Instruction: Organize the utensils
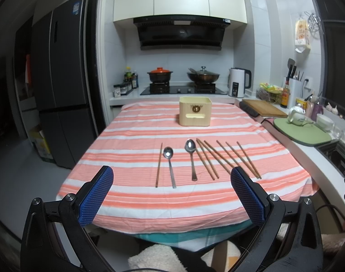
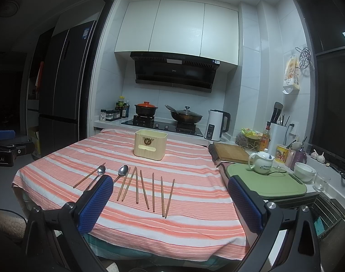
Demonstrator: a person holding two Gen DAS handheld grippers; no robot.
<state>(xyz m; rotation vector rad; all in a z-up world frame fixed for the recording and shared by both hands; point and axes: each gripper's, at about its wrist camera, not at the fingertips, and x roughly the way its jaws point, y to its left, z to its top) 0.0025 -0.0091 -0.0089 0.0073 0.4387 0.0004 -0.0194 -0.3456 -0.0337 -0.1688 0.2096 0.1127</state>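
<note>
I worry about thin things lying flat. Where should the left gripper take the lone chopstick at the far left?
Probably mid-shaft on the lone chopstick, coming straight down with the left gripper open across its width. It lies flat on the striped cloth, clear of the spoon beside it.

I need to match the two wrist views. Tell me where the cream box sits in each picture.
Left wrist view: the box stands upright at the far middle of the striped cloth, just right of centre, beyond the spoons.
Right wrist view: the box stands left of centre, at the cloth's far edge.
Shared landmark: the white kettle behind and to the right of the box.
</note>
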